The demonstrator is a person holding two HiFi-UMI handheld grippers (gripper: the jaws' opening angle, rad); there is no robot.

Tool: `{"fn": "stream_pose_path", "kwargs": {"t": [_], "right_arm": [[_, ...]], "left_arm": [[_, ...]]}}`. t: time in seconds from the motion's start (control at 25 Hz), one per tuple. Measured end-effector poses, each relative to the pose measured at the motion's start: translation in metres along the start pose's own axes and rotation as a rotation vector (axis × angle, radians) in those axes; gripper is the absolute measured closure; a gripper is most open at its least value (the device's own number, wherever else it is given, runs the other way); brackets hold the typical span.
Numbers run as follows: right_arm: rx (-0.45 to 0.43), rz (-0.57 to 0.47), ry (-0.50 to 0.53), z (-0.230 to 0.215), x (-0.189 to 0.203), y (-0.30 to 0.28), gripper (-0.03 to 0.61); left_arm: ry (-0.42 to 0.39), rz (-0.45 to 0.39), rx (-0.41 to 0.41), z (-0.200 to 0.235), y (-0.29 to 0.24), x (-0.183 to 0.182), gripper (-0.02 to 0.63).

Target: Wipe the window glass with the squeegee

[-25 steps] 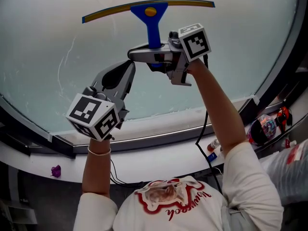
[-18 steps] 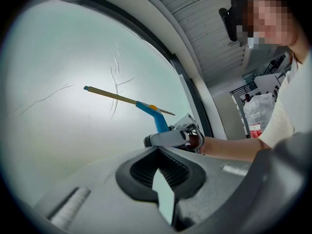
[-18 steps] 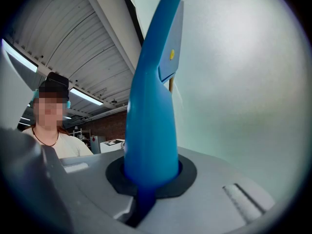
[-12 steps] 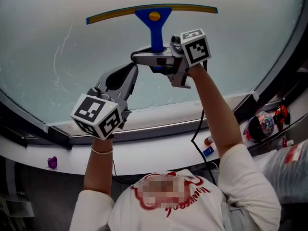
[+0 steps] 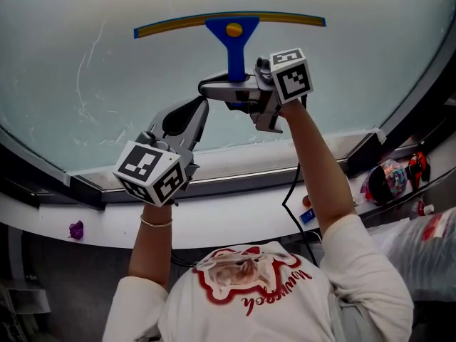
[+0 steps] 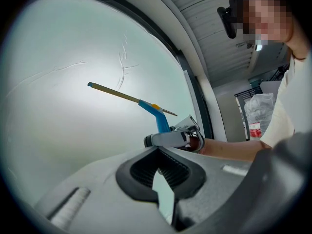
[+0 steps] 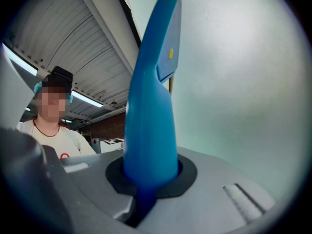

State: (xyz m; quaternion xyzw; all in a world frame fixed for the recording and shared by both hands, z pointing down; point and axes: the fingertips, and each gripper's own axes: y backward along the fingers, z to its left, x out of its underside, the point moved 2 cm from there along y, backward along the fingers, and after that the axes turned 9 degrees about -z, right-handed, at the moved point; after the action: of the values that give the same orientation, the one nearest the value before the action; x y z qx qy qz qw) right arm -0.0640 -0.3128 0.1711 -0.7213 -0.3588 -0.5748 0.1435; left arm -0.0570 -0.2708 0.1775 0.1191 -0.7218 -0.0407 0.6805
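While the squeegee (image 5: 231, 30) sticks up from the right gripper (image 5: 215, 89), handle clamped tight between its jaws, the blade lies across the glass (image 5: 342, 77) above it. Left gripper (image 5: 198, 111) sits just below, to its left, jaws together, empty, off the handle.

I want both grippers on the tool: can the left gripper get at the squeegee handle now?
Probably yes. The left gripper is empty and sits close beside the squeegee handle, with nothing between them. But the right gripper clamps its lower end, leaving little room.
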Motion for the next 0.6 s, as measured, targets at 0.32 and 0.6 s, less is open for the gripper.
{"fn": "stream_pose_path", "kwargs": {"t": [0.32,0.6], "right_arm": [[-0.001,0.0,-0.019,-0.007,0.018,0.003,0.545],[0.005,-0.006,-0.042,-0.018,0.032,0.009,0.545]], "left_arm": [[0.034,0.027,-0.005,0.0,0.003,0.019,0.607],[0.065,0.069,-0.011,0.003,0.002,0.036,0.607]]}}
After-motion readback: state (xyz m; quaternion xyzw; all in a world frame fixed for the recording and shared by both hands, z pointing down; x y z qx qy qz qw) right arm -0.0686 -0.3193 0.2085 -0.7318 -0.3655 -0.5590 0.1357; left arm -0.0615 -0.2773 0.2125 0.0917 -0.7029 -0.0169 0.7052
